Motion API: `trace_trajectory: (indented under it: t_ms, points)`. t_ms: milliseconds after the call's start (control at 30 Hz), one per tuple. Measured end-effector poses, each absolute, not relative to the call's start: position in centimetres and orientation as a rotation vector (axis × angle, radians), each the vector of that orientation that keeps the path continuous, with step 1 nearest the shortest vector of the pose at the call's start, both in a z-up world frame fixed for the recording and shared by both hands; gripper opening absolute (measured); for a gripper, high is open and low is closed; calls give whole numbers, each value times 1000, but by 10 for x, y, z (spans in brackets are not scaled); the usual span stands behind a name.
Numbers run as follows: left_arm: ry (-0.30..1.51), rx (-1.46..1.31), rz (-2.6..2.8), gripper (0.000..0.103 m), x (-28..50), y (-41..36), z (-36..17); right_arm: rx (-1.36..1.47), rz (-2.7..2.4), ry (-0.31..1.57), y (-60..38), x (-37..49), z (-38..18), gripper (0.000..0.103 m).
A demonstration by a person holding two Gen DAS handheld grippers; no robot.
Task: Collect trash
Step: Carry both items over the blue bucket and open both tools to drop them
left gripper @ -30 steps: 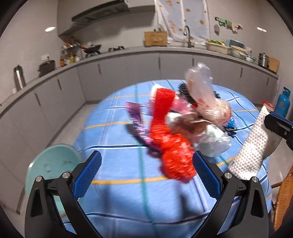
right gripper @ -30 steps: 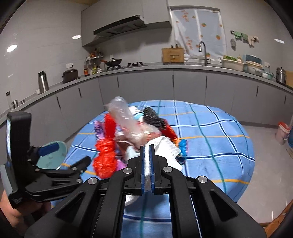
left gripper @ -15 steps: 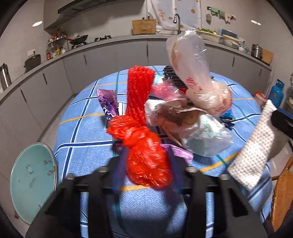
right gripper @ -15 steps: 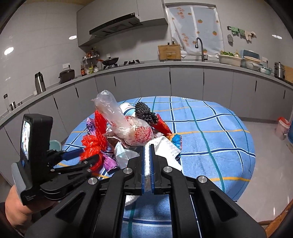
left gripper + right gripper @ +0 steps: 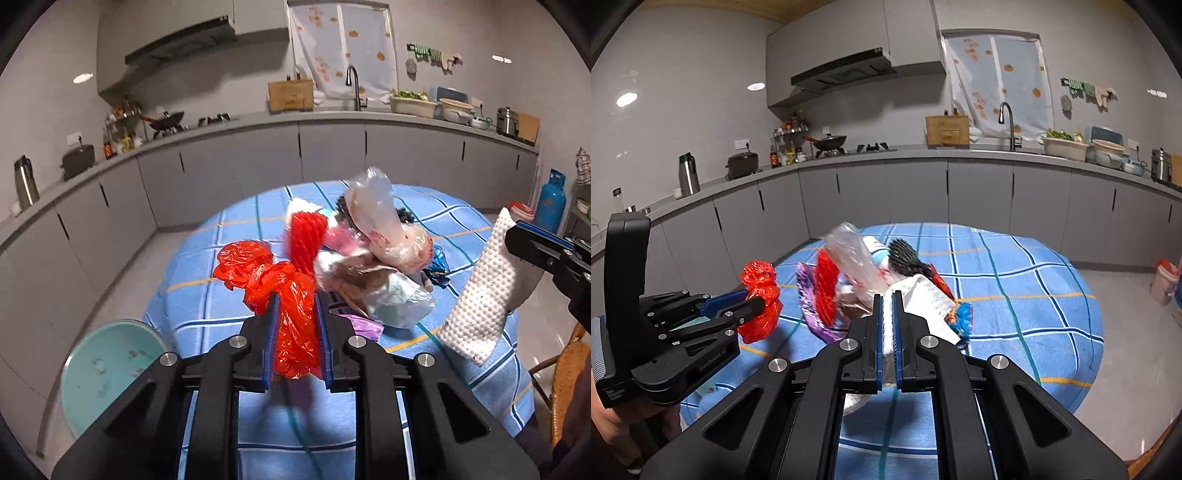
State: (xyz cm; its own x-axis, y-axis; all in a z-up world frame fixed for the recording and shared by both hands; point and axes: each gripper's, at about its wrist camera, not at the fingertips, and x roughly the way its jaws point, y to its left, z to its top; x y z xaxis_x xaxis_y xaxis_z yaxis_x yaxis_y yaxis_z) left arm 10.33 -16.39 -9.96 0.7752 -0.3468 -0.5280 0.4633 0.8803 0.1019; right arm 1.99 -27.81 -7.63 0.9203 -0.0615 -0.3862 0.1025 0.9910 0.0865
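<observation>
Clamped on a crumpled red plastic bag [image 5: 295,317], the left claw [image 5: 295,325] has just been closing, and the bag now sits pinched between its blue pads, its knotted top bulging out above them. The right claw [image 5: 886,332] is pressed together on a white dimpled paper towel [image 5: 480,295], which hangs from it off to the right in the left wrist view. Both pieces of trash look lifted clear of the pile, so the step in hand appears to be the pick-up itself, with each claw loaded. The rest of the trash pile [image 5: 373,266] lies on the round counter [image 5: 1034,295], which is covered in a blue checked cloth: a clear plastic bag standing up, a red mesh net, a purple wrapper, a dark bristly item and a blue wrapper, all touching or overlapping. The next move probably calls for carrying the bag to a bin; the pale green round bin [image 5: 107,369] on the floor just left of the counter seems the likely place, and the grip must hold while the thin plastic dangles. Around the counter runs a grey kitchen worktop with cabinets, a hood and hob, a wok, a tap under a curtained window, bowls and a blue gas cylinder at the far right.
</observation>
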Motion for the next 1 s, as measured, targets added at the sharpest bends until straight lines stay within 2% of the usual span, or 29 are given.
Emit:
trace_trajectory:
  t_ms: [267, 1000]
  points:
    - [489, 221, -382, 19, 103, -131, -85, 100, -39, 374, -258, 25, -66, 5]
    - [499, 164, -102, 19, 132, -17, -90, 58, 151, 373, -175, 80, -54, 5]
